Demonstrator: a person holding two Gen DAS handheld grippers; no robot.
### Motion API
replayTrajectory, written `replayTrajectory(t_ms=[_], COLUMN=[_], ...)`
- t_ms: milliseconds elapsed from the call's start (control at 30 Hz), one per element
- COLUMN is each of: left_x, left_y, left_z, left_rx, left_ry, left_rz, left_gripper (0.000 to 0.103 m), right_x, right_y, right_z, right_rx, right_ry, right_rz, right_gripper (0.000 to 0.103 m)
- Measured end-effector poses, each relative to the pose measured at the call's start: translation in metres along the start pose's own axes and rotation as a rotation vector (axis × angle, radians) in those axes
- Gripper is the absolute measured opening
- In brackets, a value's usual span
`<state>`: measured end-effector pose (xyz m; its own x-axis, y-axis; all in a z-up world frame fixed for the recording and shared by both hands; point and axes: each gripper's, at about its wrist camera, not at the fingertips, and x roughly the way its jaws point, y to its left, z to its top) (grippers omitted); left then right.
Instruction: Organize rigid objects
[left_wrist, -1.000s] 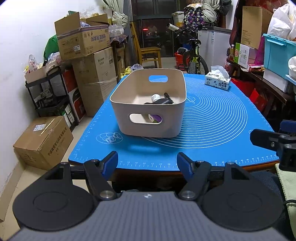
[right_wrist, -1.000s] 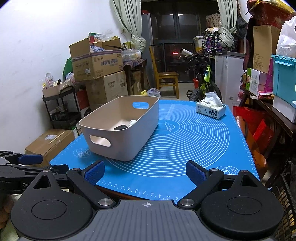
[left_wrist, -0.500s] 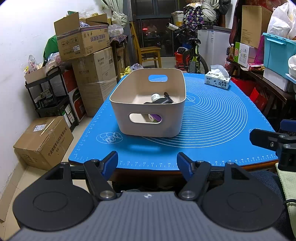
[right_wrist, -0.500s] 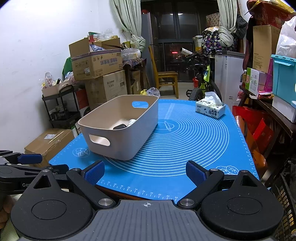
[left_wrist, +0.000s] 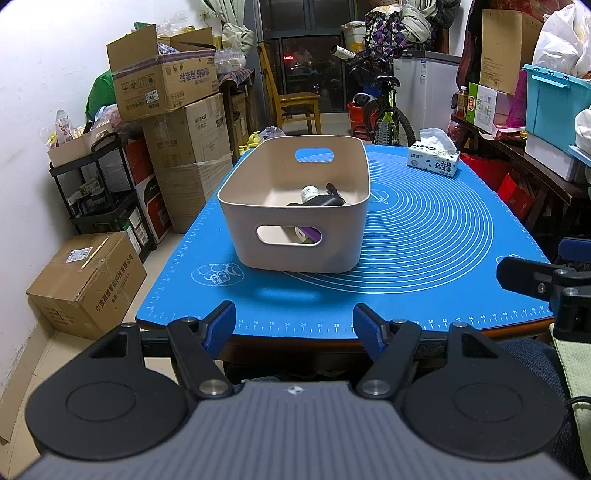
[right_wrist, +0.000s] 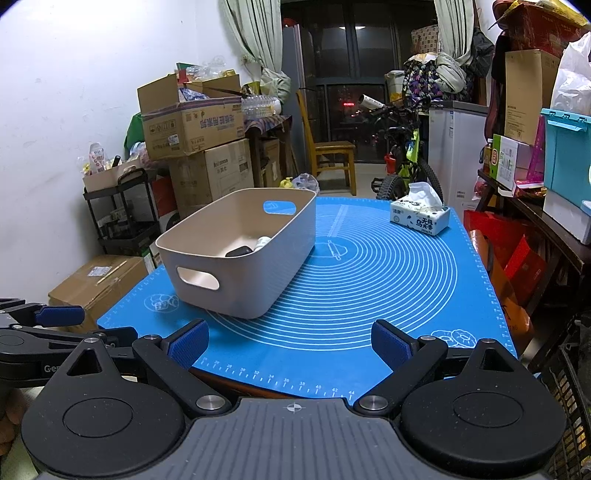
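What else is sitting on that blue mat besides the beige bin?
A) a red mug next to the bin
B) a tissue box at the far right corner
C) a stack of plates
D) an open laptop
B: a tissue box with a tissue sticking out stands near the far right corner of the blue mat, well apart from the beige bin; nothing else lies on the mat.
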<state>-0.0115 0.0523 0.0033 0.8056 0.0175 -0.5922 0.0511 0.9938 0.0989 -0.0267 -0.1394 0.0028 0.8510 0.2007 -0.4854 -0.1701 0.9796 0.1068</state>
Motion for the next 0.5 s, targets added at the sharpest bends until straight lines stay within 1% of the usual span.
replayTrajectory(t_ms=[500], left_x=[0.0000], left_y=[-0.0003], left_z=[-0.0002], left_rx=[0.001], left_ry=[-0.001], left_rz=[0.000], left_gripper=[0.071], right_x=[0.0004], right_y=[0.0007], right_z=[-0.0003], right_rx=[0.000], right_ry=[0.000], right_rz=[-0.001], right_gripper=[0.095])
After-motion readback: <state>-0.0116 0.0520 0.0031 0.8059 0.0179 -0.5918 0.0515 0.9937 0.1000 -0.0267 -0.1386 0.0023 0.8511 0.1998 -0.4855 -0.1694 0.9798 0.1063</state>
